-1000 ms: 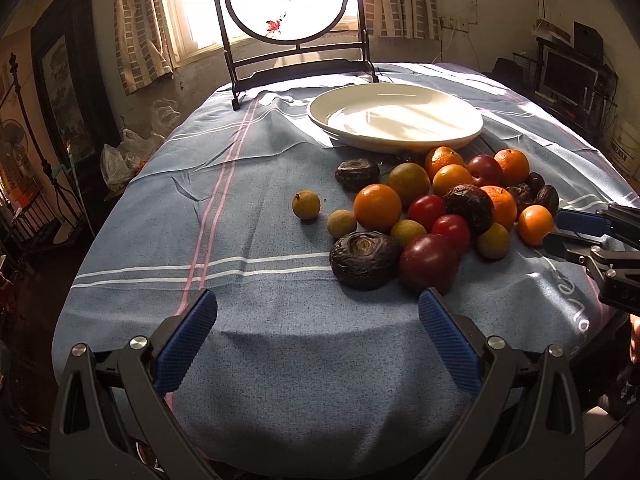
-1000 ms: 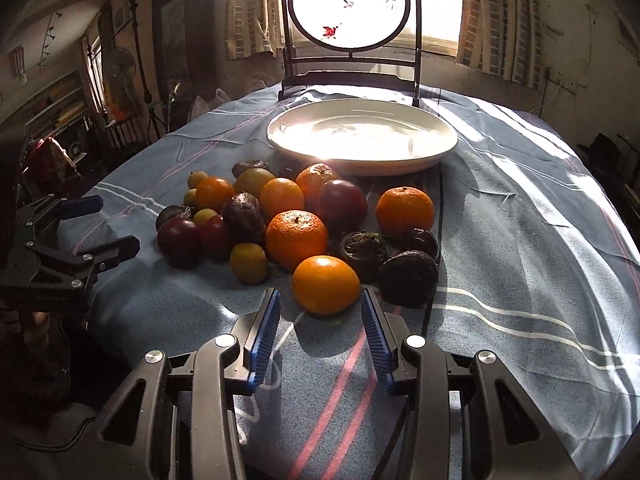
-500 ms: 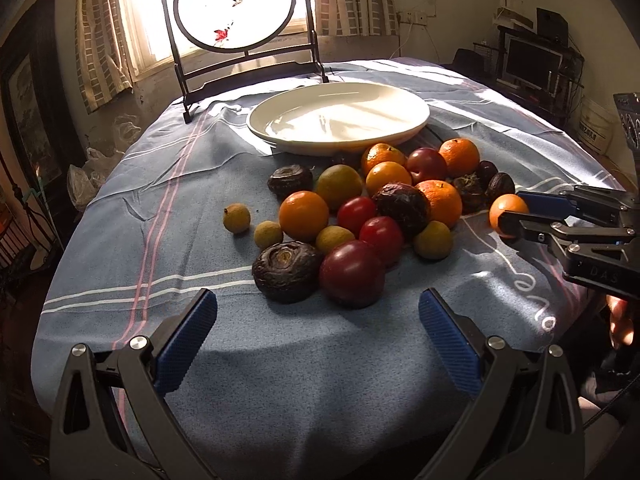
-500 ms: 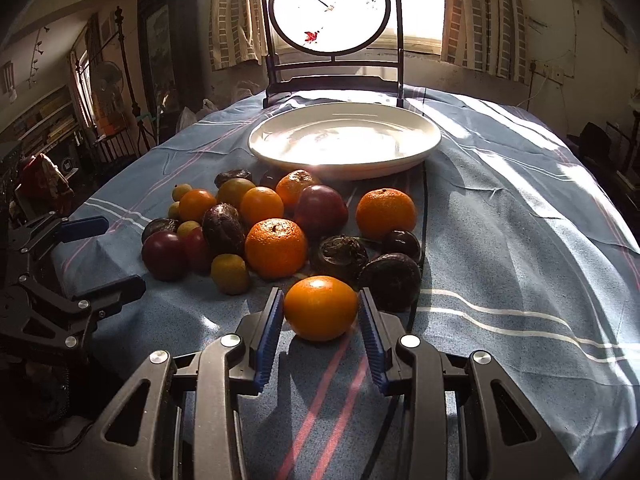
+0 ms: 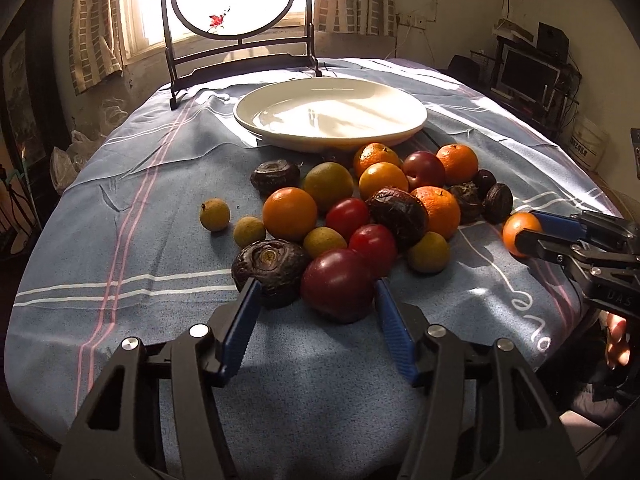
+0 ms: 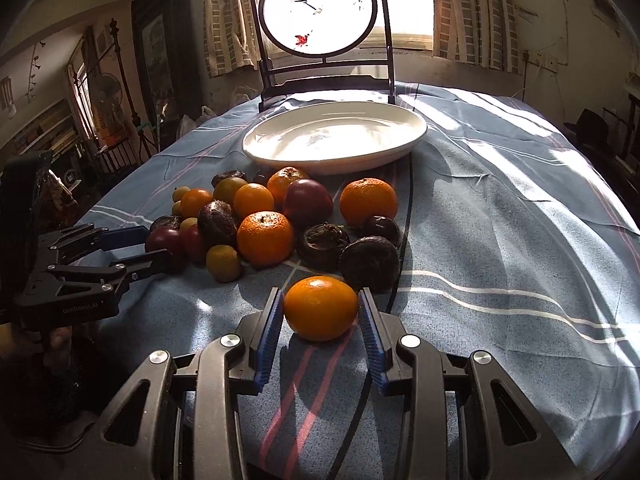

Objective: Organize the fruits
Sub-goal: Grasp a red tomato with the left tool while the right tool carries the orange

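A pile of oranges, red plums, dark wrinkled fruits and small yellow-green fruits lies on the blue cloth before an empty white plate (image 5: 330,118), also in the right wrist view (image 6: 334,136). My left gripper (image 5: 316,304) is open, its jaws around a dark red plum (image 5: 338,284) and beside a dark wrinkled fruit (image 5: 270,266). My right gripper (image 6: 320,320) has its blue pads at both sides of a lone orange (image 6: 320,307) on the cloth, touching or nearly so. That orange shows in the left wrist view (image 5: 520,232).
A round painted screen on a black stand (image 5: 236,0) stands behind the plate at the table's far edge. The blue striped tablecloth (image 6: 500,220) stretches right of the pile. Shelves and furniture ring the table.
My left gripper has moved forward to the pile and narrowed its jaws around the dark red plum. My right gripper has moved forward and closed in around the lone orange.
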